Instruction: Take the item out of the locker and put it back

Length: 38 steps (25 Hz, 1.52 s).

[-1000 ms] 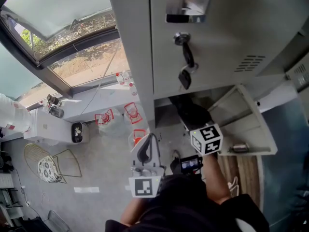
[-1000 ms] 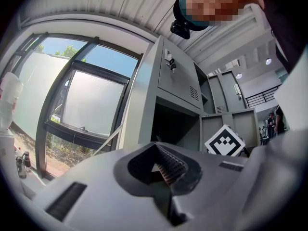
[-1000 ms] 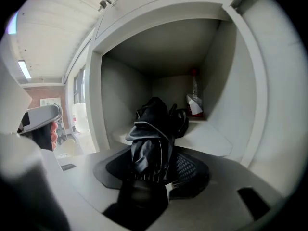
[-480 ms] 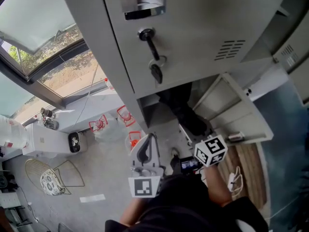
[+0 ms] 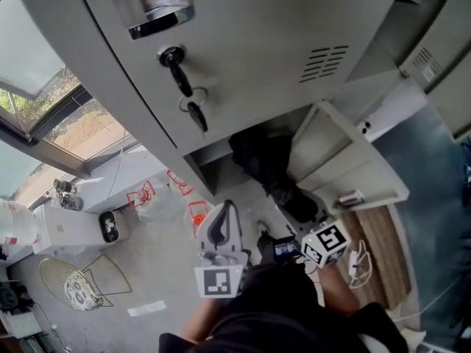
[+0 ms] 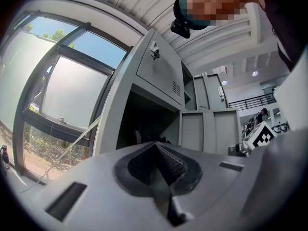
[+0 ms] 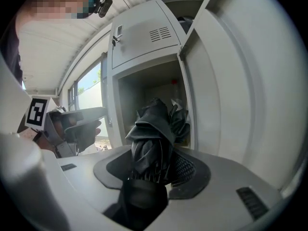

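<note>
1. Black folded fabric umbrella [image 7: 153,124]: clamped between the jaws of the right gripper [image 7: 153,170], with its far end at the mouth of the open compartment.
2. Grey sheet-metal locker [image 5: 294,20]: lower compartment [image 7: 144,88] stands open, with its door [image 7: 226,81] swung aside to the right. The upper door is shut, with a key [image 5: 193,110] hanging from its lock.
3. Left gripper [image 6: 158,170]: jaws together with nothing between them, held left of the opening.

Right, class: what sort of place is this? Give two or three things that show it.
Probably a locker area in a big workshop-like hall: grey metal lockers, a key hanging from one, tall windows.
</note>
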### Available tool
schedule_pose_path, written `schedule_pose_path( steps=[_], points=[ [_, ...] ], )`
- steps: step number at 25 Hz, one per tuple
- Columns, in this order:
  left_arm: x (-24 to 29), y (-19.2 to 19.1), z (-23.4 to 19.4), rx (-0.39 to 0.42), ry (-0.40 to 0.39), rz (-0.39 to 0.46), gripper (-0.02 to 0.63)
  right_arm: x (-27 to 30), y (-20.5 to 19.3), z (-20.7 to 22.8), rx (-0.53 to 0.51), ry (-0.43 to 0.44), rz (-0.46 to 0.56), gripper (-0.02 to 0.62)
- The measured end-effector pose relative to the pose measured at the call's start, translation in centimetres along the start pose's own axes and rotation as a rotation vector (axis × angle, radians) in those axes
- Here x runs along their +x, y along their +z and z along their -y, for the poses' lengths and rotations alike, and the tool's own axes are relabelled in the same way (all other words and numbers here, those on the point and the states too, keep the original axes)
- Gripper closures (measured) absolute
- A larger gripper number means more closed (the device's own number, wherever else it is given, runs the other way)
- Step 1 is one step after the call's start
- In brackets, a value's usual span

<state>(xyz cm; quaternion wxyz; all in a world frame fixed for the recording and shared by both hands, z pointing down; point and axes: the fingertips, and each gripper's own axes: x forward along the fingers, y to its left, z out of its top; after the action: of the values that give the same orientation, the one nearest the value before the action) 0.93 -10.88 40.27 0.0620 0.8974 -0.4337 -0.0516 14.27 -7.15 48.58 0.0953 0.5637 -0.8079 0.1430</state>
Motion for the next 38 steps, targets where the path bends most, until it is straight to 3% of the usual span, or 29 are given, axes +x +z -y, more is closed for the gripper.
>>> schedule_pose_path(
  steps=[12, 18, 38],
  points=[
    [0.4, -0.7, 0.1, 0.001, -0.009, -0.016, 0.615, -0.7, -5.7, -2.2, -0.017, 0.057, -0.116, 0.396],
    [0.2, -0.6, -0.3, 0.000, 0.001, -0.011, 0.615, 1.2, -7.9, -1.6, 0.007, 0.046, -0.159, 0.396],
    [0.8, -0.7, -0.6, 0.003, 0.042, -0.019, 0.614, 10.7, -8.8, 2.1, -0.028, 0.039, -0.182, 0.396]
  ],
)
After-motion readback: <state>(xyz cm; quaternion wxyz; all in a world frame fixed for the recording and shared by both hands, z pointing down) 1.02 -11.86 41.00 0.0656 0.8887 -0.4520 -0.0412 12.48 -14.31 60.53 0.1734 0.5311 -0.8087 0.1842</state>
